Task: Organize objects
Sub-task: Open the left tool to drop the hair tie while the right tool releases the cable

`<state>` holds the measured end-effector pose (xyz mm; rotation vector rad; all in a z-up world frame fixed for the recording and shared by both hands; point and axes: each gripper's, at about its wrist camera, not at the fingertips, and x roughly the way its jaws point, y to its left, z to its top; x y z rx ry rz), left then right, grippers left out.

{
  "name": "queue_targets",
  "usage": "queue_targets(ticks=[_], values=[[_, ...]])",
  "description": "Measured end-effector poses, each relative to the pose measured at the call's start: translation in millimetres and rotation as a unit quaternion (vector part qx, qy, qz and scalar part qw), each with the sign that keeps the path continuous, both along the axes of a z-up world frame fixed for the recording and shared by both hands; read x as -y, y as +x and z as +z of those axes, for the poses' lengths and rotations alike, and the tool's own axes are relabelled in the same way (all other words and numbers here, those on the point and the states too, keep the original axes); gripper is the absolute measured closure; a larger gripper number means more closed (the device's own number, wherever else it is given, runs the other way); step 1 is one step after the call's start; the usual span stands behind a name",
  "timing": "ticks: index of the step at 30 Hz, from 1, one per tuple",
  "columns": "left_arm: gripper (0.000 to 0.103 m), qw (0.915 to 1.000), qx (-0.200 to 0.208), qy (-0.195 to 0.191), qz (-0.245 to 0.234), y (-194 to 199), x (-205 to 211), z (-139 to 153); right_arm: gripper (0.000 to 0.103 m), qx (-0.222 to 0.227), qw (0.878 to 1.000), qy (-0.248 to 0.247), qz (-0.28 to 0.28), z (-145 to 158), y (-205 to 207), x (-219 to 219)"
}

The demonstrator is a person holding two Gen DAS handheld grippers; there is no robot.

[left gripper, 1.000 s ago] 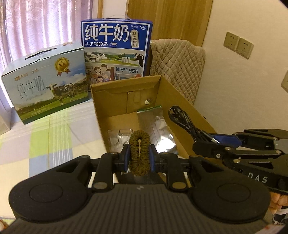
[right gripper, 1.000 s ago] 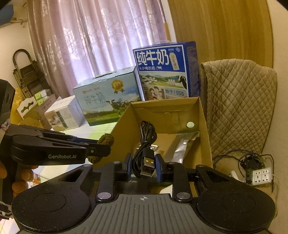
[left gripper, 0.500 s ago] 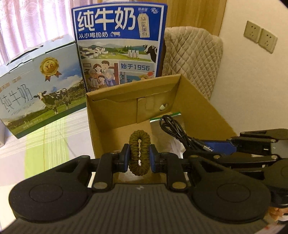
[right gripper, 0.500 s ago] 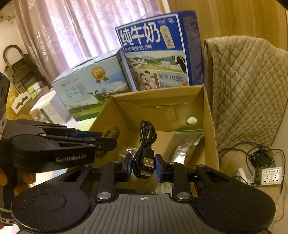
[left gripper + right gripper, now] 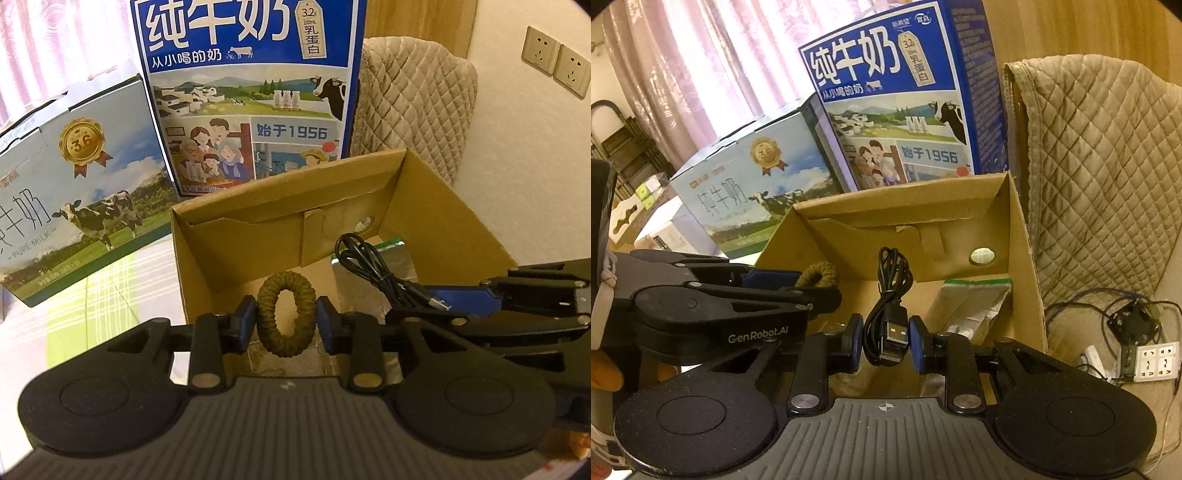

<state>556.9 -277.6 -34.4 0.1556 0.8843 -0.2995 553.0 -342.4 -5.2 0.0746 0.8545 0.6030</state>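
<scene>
An open cardboard box [image 5: 236, 240] [image 5: 886, 229] stands in front of me. My left gripper [image 5: 286, 321] [image 5: 816, 286] hangs over its near left part, shut loosely on a brown braided ring [image 5: 286, 347] [image 5: 816, 273] that bulges into an oval between the pads. My right gripper [image 5: 886, 339] [image 5: 432, 301] is beside it, over the box's right half, shut on a coiled black USB cable [image 5: 890, 284] [image 5: 369, 266] with the plug end toward the camera. A silver foil pouch [image 5: 971, 299] [image 5: 399, 258] lies on the box floor.
A tall blue milk carton [image 5: 251, 92] and a light-blue milk carton [image 5: 74, 184] stand right behind and left of the box. A quilted beige cover [image 5: 413, 103] is at the right. A power strip with tangled wires [image 5: 1156, 358] lies lower right. Wall sockets [image 5: 557, 62].
Both grippers have moved forward and down over the box. The left gripper's fingers have spread a little, so the flattened ring has rounded out. The cable stays gripped as before.
</scene>
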Motion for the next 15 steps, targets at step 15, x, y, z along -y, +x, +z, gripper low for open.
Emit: queue_targets(ticks=[15], values=[[0.051, 0.9999, 0.008, 0.005, -0.005, 2.1, -3.9, -2.3, 0.080, -0.012, 1.000, 0.009, -0.013, -5.1, 8.0, -0.6]])
